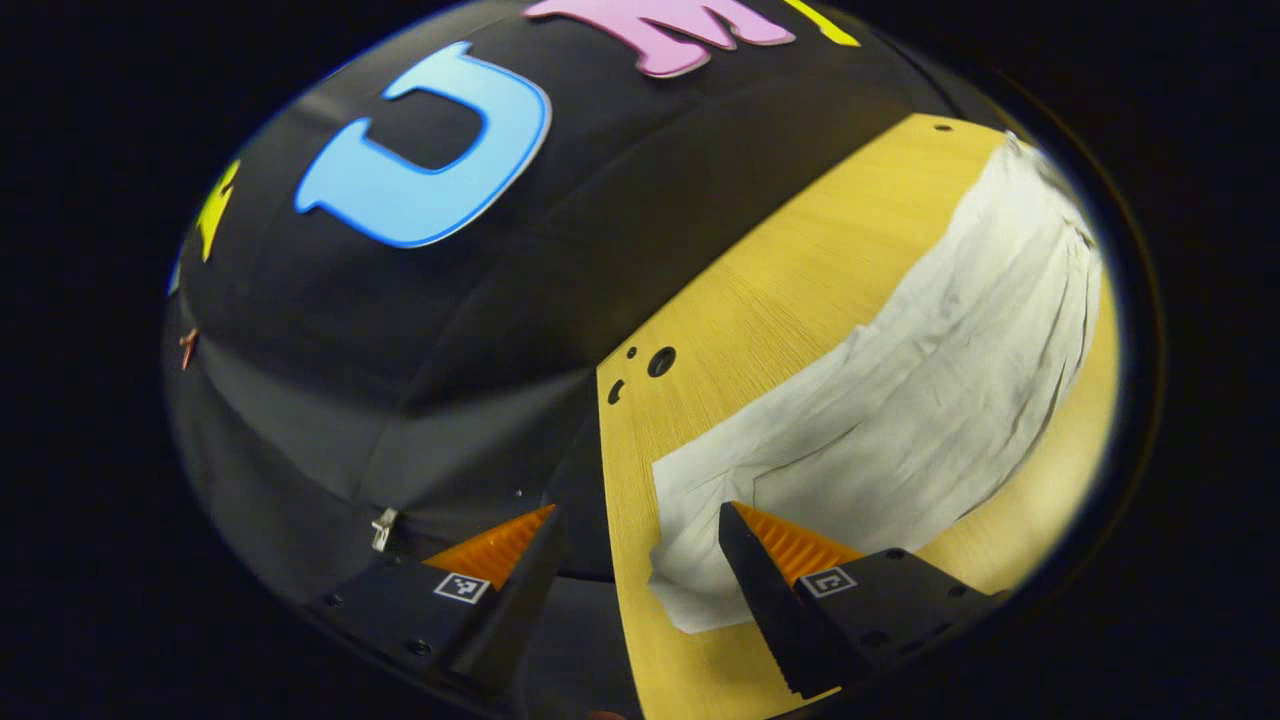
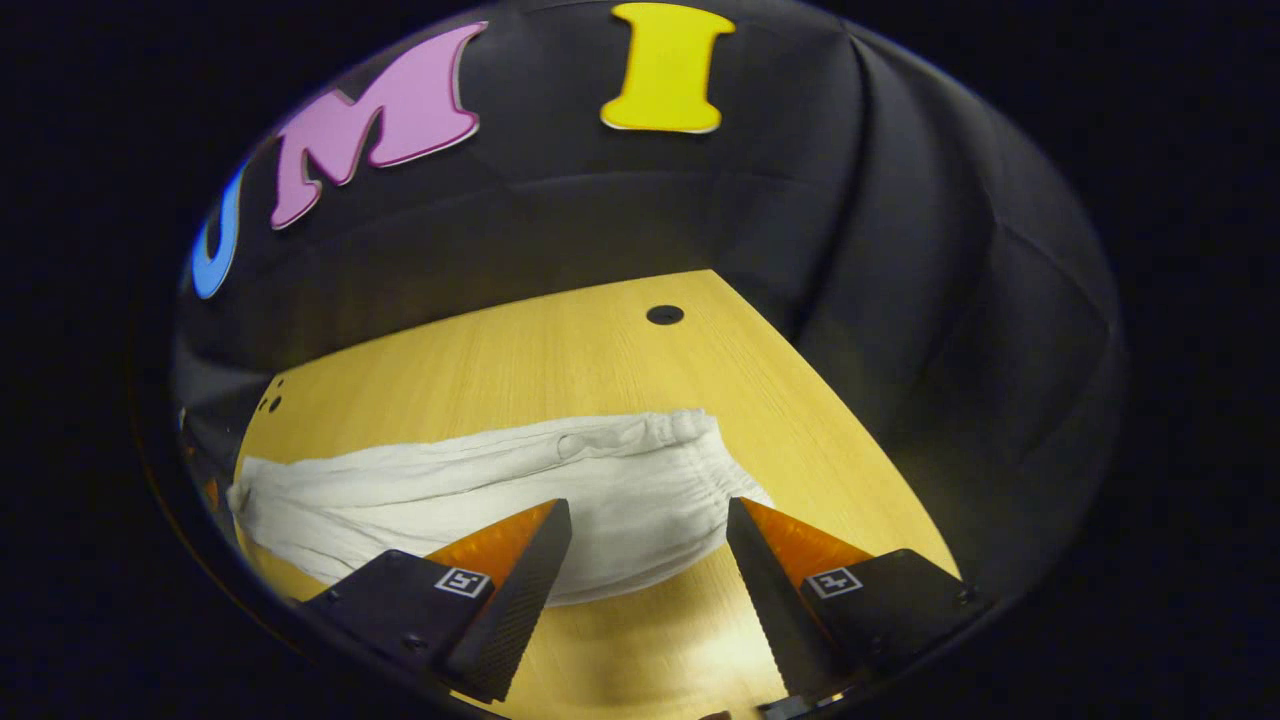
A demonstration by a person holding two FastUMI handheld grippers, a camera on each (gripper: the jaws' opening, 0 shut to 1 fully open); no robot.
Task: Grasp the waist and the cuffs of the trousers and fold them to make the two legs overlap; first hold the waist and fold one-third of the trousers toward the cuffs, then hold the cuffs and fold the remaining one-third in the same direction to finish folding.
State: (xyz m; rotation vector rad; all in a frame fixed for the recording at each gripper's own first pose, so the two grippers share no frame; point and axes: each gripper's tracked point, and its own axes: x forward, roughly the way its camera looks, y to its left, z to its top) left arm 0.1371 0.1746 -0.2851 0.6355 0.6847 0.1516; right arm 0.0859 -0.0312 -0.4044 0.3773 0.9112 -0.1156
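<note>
White trousers (image 2: 520, 495) lie stretched across a yellow wooden table (image 2: 540, 370). In the right gripper view the gathered waist (image 2: 690, 440) is at the right end and the legs run off to the left. My right gripper (image 2: 650, 525) hovers open just above the waist end, nothing between its fingers. In the left gripper view the trousers (image 1: 920, 390) run from the cuffs (image 1: 685, 520) near me to the far right. My left gripper (image 1: 638, 520) is open over the cuff end at the table's edge, one finger above the cloth and the other past the edge.
The table (image 1: 780, 290) has small round holes (image 1: 660, 361) near its corner and one hole (image 2: 665, 315) at the far side. Black cloth walls close in the booth on all sides behind the table.
</note>
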